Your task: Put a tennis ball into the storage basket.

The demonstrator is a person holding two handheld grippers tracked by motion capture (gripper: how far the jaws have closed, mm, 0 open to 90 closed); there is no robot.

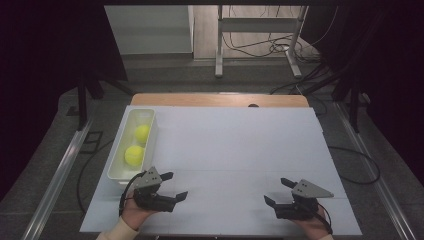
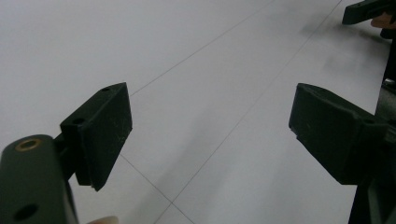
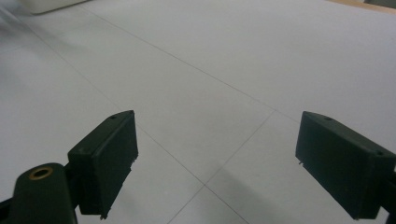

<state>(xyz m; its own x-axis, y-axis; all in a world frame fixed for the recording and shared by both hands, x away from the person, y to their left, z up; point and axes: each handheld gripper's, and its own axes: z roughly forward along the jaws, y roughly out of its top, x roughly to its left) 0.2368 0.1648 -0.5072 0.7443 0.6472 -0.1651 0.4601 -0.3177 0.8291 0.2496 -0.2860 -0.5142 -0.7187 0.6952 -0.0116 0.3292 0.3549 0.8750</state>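
Observation:
Two yellow-green tennis balls, one nearer (image 1: 133,155) and one farther (image 1: 142,132), lie inside a long white bin (image 1: 150,145) at the left of the table. My left gripper (image 1: 176,186) is held low over the white table just in front of the bin's near end, jaws wide apart with nothing between them; its own view shows its gripper (image 2: 210,135) over bare white surface. My right gripper (image 1: 276,191) rests near the front right, also open and empty, and its own view shows that gripper (image 3: 217,163) above plain table.
The white table top (image 1: 235,150) has a wooden strip (image 1: 220,100) along its far edge. Beyond it stand a metal frame and loose cables on the floor. In the left gripper view, the other gripper's jaw (image 2: 366,9) peeks in at the top right corner.

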